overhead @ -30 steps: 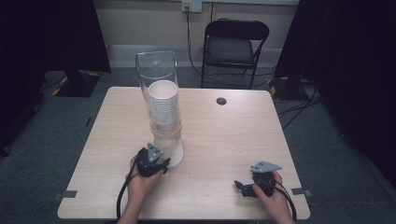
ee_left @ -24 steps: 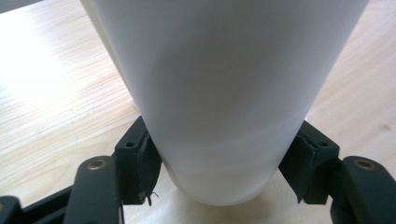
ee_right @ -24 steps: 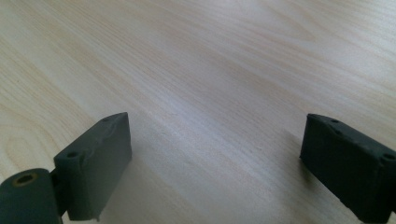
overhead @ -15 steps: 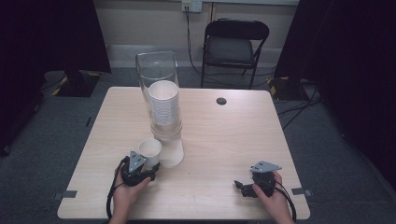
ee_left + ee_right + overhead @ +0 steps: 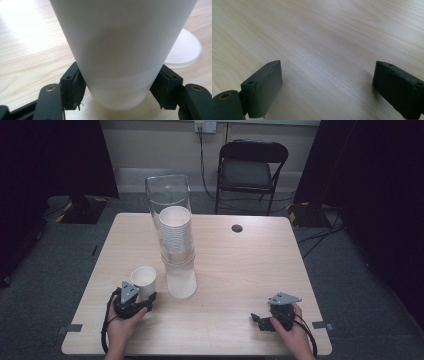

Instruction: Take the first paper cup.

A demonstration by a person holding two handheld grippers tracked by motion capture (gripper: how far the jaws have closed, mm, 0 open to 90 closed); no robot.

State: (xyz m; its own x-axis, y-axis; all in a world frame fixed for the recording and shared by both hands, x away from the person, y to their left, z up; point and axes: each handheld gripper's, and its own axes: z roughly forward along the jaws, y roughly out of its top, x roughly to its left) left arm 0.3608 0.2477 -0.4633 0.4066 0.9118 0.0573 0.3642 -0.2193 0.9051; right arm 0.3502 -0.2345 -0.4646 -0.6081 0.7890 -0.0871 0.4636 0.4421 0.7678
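**Single cup being pinched by left tongs, right tongs idling apart**

- A white paper cup (image 5: 143, 279) is being held upright on the table (image 5: 240, 265), near the near-left corner, just left of the clear dispenser tube (image 5: 175, 240). Cup mouth is facing up.
- The left gripper (image 5: 141, 301) is being kept at the near side of the cup, low on its body. In the left gripper view the cup (image 5: 122, 50) is being squeezed between the two black jaws, both pads being pressed against its lower wall just above the base. The base appears to be resting on the wood; contact cannot be confirmed.
- The left gripper is being carried by the person's left hand (image 5: 121, 327), which is coming in from the near edge with the cable looping beside it.
- A stack of cups (image 5: 175, 232) is being held inside the tube, rims up, with the top cup showing near the tube's middle height. The tube's white base (image 5: 180, 282) is standing just right of the single cup; a curved edge of that base (image 5: 185, 50) is being seen behind the cup in the left gripper view. Whether cup and base are touching cannot be told.
- The right gripper (image 5: 260, 321) is being held low over the near-right part of the table, well apart from the cup and tube. Its jaws are being kept spread wide, with bare wood (image 5: 324, 50) between them.
- A small dark round grommet (image 5: 237, 228) is sitting on the far part of the table, and a black folding chair (image 5: 252, 172) is standing beyond the far edge.
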